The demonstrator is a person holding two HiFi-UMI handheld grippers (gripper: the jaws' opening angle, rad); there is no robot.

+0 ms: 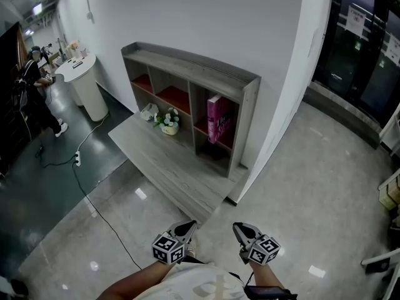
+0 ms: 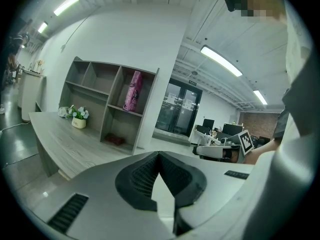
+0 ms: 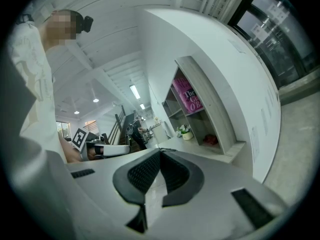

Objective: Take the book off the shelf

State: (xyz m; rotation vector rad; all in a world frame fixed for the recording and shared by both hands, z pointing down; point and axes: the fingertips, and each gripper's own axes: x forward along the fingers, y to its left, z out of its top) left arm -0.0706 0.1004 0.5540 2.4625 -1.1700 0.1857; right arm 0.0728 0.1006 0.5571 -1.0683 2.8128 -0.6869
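Note:
A pink book [image 1: 217, 119] stands upright in the right-hand upper cell of a grey wooden shelf unit [image 1: 247, 84] against the white wall. The same book [image 2: 132, 91] appears in the left gripper view and the book [image 3: 188, 94] also in the right gripper view, far ahead of the jaws. My left gripper [image 1: 187, 228] and right gripper [image 1: 241, 230] are held low, close to my body, well short of the shelf. Both are shut with nothing between the jaws.
A grey desk top [image 1: 156, 158] runs in front of the shelf, with a small flower pot [image 1: 168, 122] and a pale object [image 1: 149, 111] on it. A white round counter [image 1: 87, 80] and a person [image 1: 34, 89] are far left. A cable [image 1: 94, 205] lies on the glossy floor.

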